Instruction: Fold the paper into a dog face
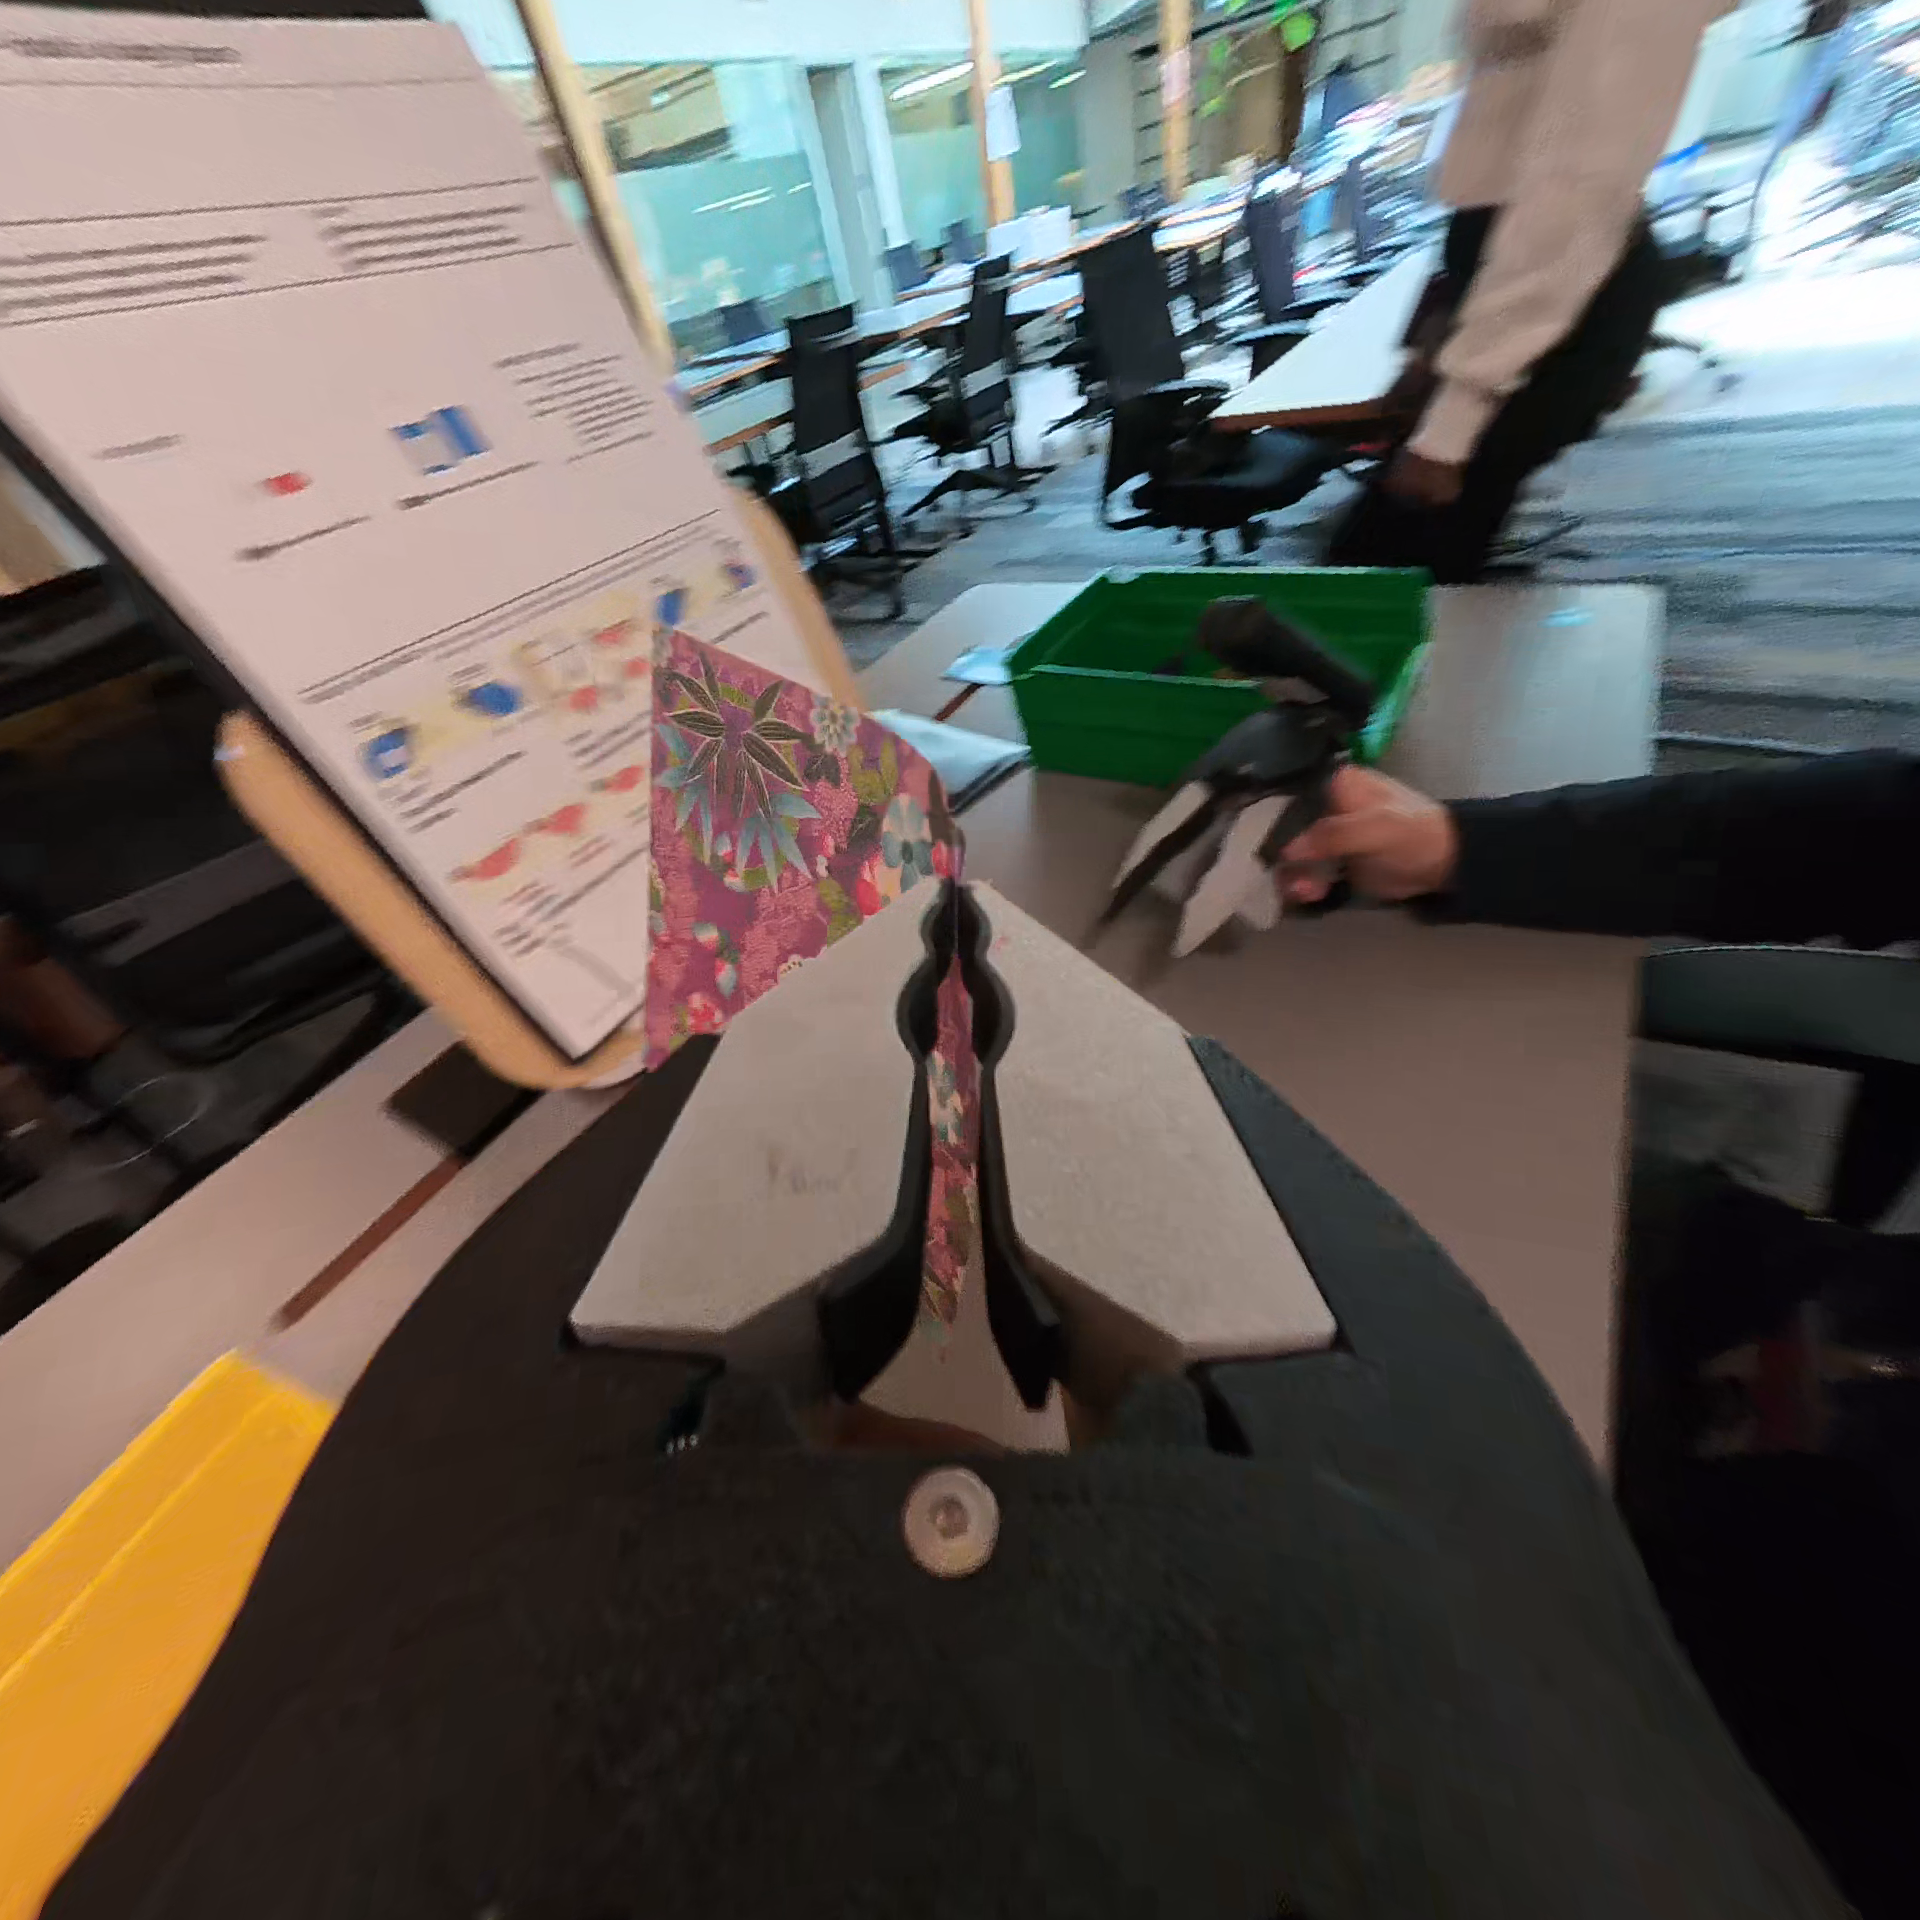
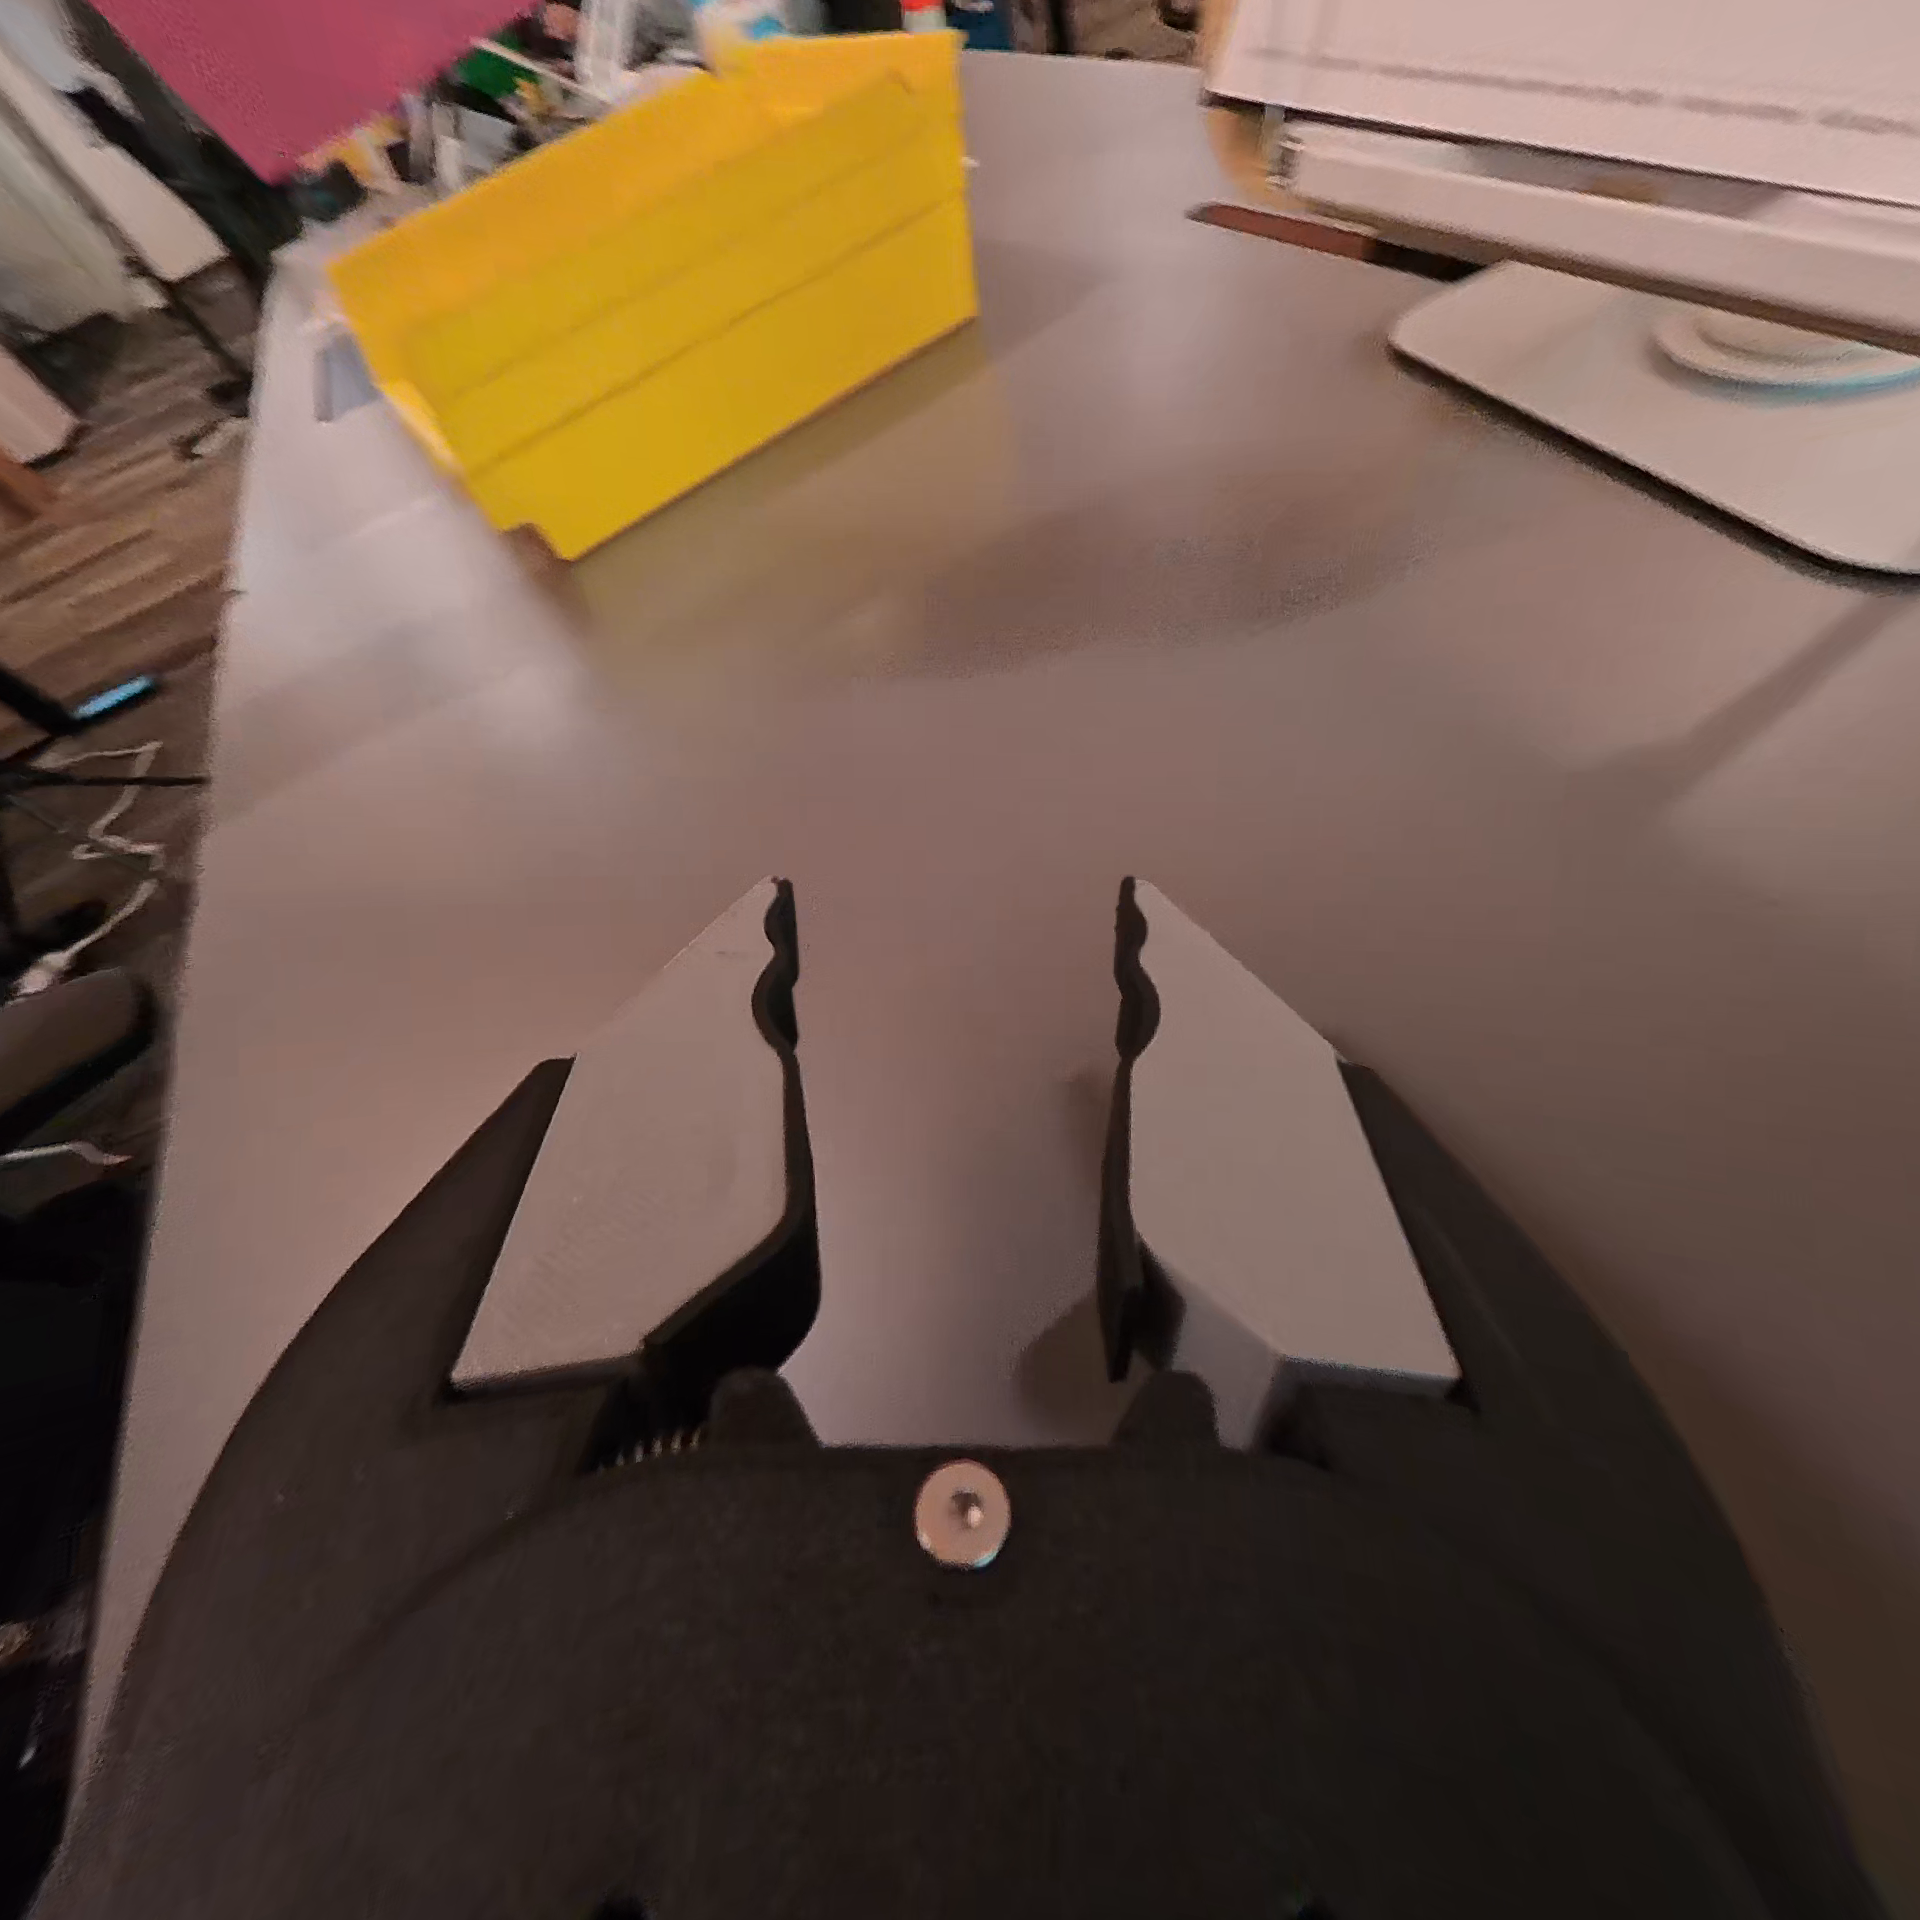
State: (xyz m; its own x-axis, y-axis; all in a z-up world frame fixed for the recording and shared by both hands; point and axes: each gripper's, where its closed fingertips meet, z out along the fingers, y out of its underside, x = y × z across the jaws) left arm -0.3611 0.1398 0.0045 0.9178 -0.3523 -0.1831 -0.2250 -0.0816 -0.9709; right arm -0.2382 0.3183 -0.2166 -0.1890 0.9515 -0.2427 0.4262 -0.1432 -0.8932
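My left gripper point(image 1: 951, 894) is shut on a purple floral paper point(image 1: 769, 821), folded into a triangle. It holds the paper upright in the air above the grey table point(image 1: 1403, 1091), and a strip of the paper runs down between the fingers. My right gripper point(image 2: 956, 894) is open and empty, low over the bare grey table point(image 2: 1039, 675). It also shows in the left wrist view point(image 1: 1195, 883), held by a hand at the right. The paper's plain pink side point(image 2: 301, 73) shows at the top left of the right wrist view.
A tilted instruction board point(image 1: 343, 499) stands at the left. A green bin point(image 1: 1195, 665) sits at the table's far end, a yellow bin point(image 2: 675, 301) at the other. A white monitor base point(image 2: 1662, 416) rests on the table. A person point(image 1: 1538, 260) walks among office chairs behind. The tips of one gripper are about 30 cm away from the tips of the other.
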